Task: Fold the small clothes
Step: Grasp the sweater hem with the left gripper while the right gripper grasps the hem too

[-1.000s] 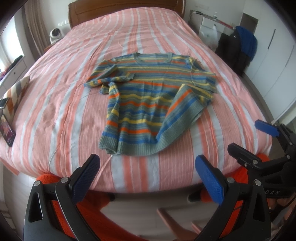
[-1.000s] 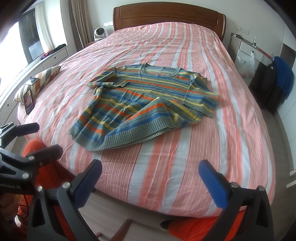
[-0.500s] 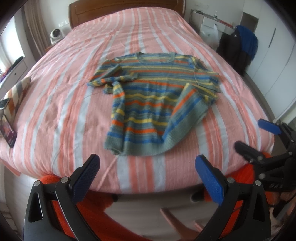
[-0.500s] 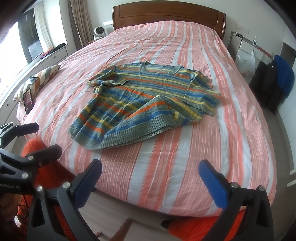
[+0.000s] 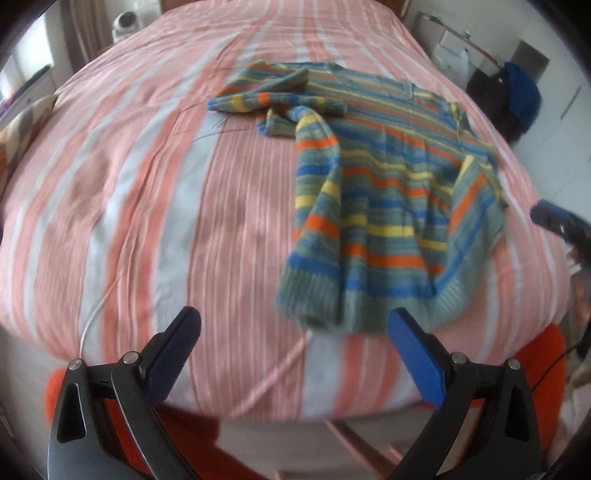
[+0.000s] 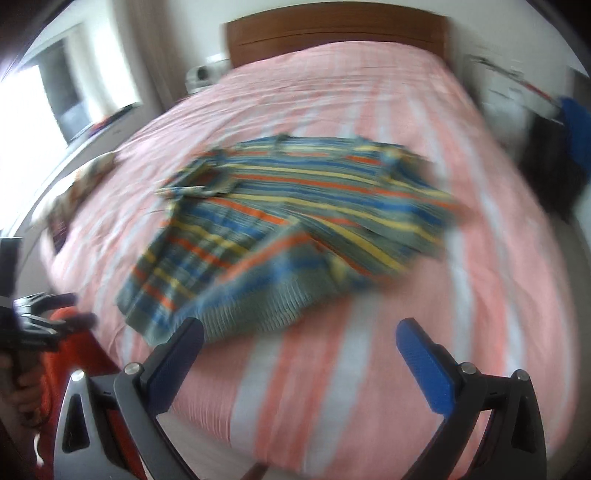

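A small striped knit sweater (image 5: 388, 184), in blue, orange, yellow and grey, lies rumpled on the bed with its hem toward me and one hem corner folded over. It also shows in the right wrist view (image 6: 295, 229), blurred. My left gripper (image 5: 295, 350) is open and empty, just in front of the hem at the bed's near edge. My right gripper (image 6: 301, 354) is open and empty, close to the folded hem corner. The right gripper's tip shows in the left wrist view (image 5: 557, 221).
The bed (image 5: 147, 184) has a pink, orange and white striped cover. A wooden headboard (image 6: 332, 29) stands at the far end. A striped cushion (image 5: 22, 122) lies at the left edge. Dark and blue clothes (image 5: 517, 96) hang at the right.
Both grippers have moved forward toward the bed and the sweater's hem, which now looks much larger. The left view has swung left. Both stay open.
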A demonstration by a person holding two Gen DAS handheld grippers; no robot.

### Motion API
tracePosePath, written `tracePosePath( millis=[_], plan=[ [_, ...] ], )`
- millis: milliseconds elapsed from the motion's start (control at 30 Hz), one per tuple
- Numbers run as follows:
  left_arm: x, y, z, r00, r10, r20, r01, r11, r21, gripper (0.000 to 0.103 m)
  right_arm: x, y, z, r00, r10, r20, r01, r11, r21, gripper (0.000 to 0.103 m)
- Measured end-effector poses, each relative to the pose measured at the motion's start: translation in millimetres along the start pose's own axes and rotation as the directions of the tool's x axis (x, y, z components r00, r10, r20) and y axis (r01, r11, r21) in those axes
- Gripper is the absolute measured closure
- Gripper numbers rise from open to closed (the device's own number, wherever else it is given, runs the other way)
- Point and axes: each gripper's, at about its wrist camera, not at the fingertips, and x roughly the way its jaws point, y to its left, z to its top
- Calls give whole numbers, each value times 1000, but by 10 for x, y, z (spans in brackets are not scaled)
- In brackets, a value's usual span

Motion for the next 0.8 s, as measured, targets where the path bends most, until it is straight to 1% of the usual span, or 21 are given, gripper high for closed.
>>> tracePosePath(
  millis=[33,67,100,133,167,200,233,267,300,400,433,500,533,600,667,700,733,767,800],
  plan=[
    [53,11,30,1000,-2,0,2,1000,7,3,189,-95,83,999,-3,-39,3,1000,22,1],
    [128,24,61,1000,-13,-4,13,1000,9,11,291,-152,112,998,15,-64,-12,999,47,1],
    [226,41,87,999,-33,-23,33,999,2,35,439,-229,126,992,71,-108,-61,994,92,8],
    [289,55,94,997,-56,-49,56,998,-7,48,545,-261,112,982,126,-138,-109,986,126,24],
    [330,47,101,994,-93,-63,92,996,-13,68,638,-270,83,971,173,-163,-150,978,148,38],
    [312,37,96,990,-126,-59,125,992,-16,91,714,-245,42,963,196,-184,-170,974,147,63],
    [276,24,85,987,-150,-65,149,989,-21,91,736,-213,2,966,181,-186,-159,979,127,80],
    [187,27,57,987,-146,-61,144,989,-26,92,702,-181,-36,971,161,-175,-144,984,104,87],
    [68,43,16,986,-156,-51,154,988,-29,92,614,-161,-80,976,156,-155,-142,985,92,97],
    [-310,92,-167,973,-226,-52,224,974,-45,92,149,-108,-254,978,174,-117,-169,984,51,97],
    [-452,108,-270,967,-247,-63,244,969,-44,92,-46,-94,-333,974,194,-119,-191,981,37,97],
    [-598,126,-447,962,-255,-96,253,967,-39,91,-406,-46,-575,963,224,-152,-225,974,16,97],
    [-619,117,-556,965,-232,-121,230,973,-31,91,-536,-18,-716,960,216,-179,-219,976,3,97],
    [-532,93,-735,972,-152,-179,155,988,1,91,-666,-15,-1019,954,181,-239,-186,983,4,97],
    [-406,144,-829,968,-106,-227,110,994,5,91,-633,-40,-1305,944,136,-300,-140,990,9,97],
    [-374,198,-844,965,-98,-244,98,995,-12,91,-585,-72,-1453,935,129,-332,-128,991,26,96],
    [-375,257,-834,965,-104,-239,99,995,-33,90,-546,-123,-1536,928,129,-350,-120,992,48,91],
    [-395,308,-817,969,-107,-224,99,994,-46,82,-535,-170,-1594,925,125,-359,-107,992,69,84],
    [-429,371,-783,975,-110,-194,100,993,-60,66,-537,-240,-1626,928,126,-351,-98,991,96,67]
  ],
)
